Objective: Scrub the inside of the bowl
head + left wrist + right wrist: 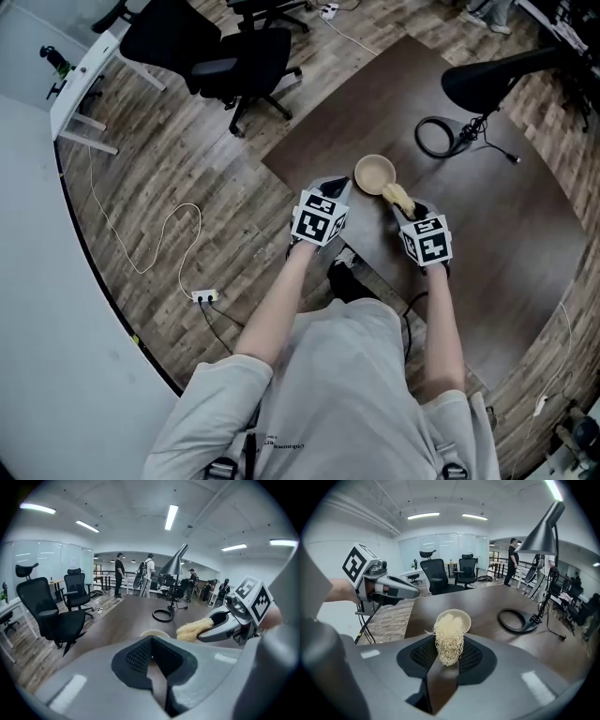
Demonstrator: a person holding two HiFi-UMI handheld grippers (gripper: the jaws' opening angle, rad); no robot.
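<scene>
While held above the table, right gripper: clamped on scrubber.
Left gripper: jaws pressed together, nothing gripped.
Bowl: empty, set on table, just beside scrubber.

We extend both forearms forward, side by side. Our left hand-held gripper has its jaws closed together at the tips. Our right hand-held gripper clamps a fibrous scrubber between its jaws.
</scene>
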